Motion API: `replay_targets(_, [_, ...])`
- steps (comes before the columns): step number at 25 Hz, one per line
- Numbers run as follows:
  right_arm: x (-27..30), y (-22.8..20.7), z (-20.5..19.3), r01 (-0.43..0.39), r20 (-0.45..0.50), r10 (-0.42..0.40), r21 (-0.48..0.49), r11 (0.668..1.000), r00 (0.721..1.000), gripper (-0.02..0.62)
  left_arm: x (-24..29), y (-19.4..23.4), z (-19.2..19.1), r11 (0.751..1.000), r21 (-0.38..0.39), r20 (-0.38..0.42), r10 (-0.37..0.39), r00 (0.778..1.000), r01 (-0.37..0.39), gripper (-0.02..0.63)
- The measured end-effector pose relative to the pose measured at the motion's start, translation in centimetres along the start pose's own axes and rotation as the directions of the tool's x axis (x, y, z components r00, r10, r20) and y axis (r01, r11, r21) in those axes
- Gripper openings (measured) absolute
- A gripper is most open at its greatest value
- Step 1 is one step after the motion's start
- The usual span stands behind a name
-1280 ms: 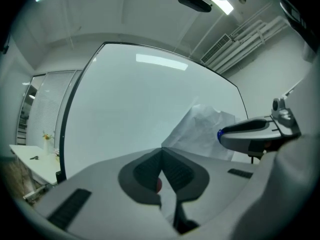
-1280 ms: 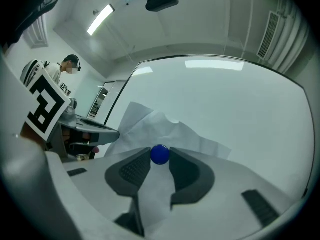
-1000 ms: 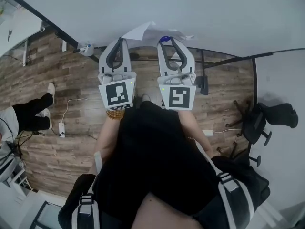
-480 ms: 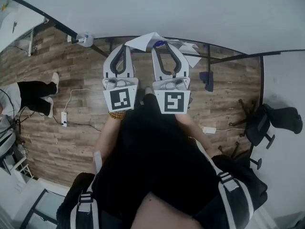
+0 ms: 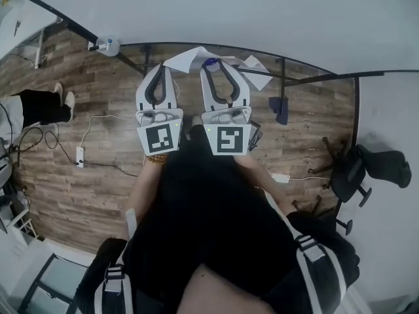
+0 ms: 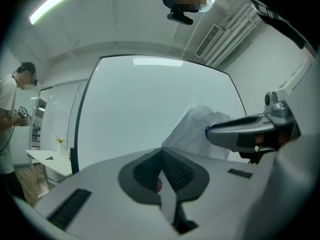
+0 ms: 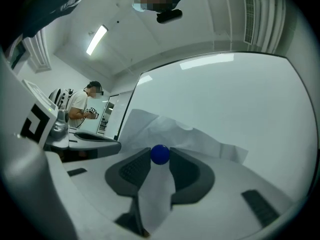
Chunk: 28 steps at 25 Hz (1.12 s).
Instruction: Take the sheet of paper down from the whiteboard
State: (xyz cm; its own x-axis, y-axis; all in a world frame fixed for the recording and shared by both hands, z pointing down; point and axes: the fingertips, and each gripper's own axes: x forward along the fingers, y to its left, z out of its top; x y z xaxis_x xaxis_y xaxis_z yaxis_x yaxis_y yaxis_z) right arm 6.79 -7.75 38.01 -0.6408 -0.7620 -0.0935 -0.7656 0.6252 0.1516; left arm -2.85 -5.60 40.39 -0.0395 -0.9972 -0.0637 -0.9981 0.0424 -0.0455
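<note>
The white sheet of paper (image 5: pixel 191 57) hangs crumpled between both grippers, just in front of the whiteboard (image 5: pixel 262 12). My left gripper (image 5: pixel 163 69) is shut on one end of the sheet (image 6: pixel 192 131), and a small red spot shows between its pads. My right gripper (image 5: pixel 219 65) is shut on a blue ball-shaped magnet (image 7: pixel 160 154), with a strip of the paper (image 7: pixel 157 194) running down between its jaws. The rest of the sheet (image 7: pixel 170 131) spreads out ahead of it against the board (image 7: pixel 240 99). Both grippers point level at the board, side by side.
The whiteboard's black stand (image 5: pixel 281 103) reaches over the wood floor to the right of the grippers. A person (image 5: pixel 39 103) stands at the left near a cable and power strip (image 5: pixel 80 156). An office chair (image 5: pixel 366 169) sits at the right.
Both grippers have come down and back from the board together, drawing closer to each other, and the paper and blue magnet have come with them.
</note>
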Motion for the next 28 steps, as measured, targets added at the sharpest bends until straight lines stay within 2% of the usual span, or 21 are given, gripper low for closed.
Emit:
replay_targets(7, [-0.7, -0.1, -1.3, 0.018, 0.017, -0.018, 0.023, 1.000, 1.000, 0.115, -0.6, -0.2, -0.9, 1.000, 0.014, 0.002, -0.001, 1.000, 0.001, 0.008])
replay_targets(9, [-0.8, 0.0, -2.1, 0.006, 0.003, -0.006, -0.001, 1.000, 1.000, 0.115, -0.6, 0.0, -1.5, 1.000, 0.010, -0.001, 0.000, 1.000, 0.000, 0.008])
replay_targets(12, [-1.1, -0.2, -3.9, -0.031, -0.075, 0.025, -0.080, 0.996, 0.997, 0.115, -0.4, -0.3, -2.5, 1.000, 0.010, -0.003, -0.003, 1.000, 0.003, 0.008])
replay_targets(16, [-1.1, -0.5, -3.8, 0.004, -0.012, -0.004, -0.007, 1.000, 1.000, 0.115, -0.6, -0.7, -3.7, 1.000, 0.024, -0.023, -0.009, 1.000, 0.010, 0.008])
replay_targets(20, [-1.2, -0.2, -5.5, -0.070, -0.120, 0.056, -0.111, 0.991, 0.991, 0.115, 0.0, -1.1, -3.7, 1.000, 0.008, -0.015, -0.012, 1.000, 0.012, 0.008])
replay_targets(28, [-1.0, -0.8, -5.7, -0.068, -0.128, 0.053, -0.117, 0.991, 0.990, 0.115, 0.6, -1.3, -3.7, 1.000, 0.002, -0.021, -0.017, 1.000, 0.017, 0.008])
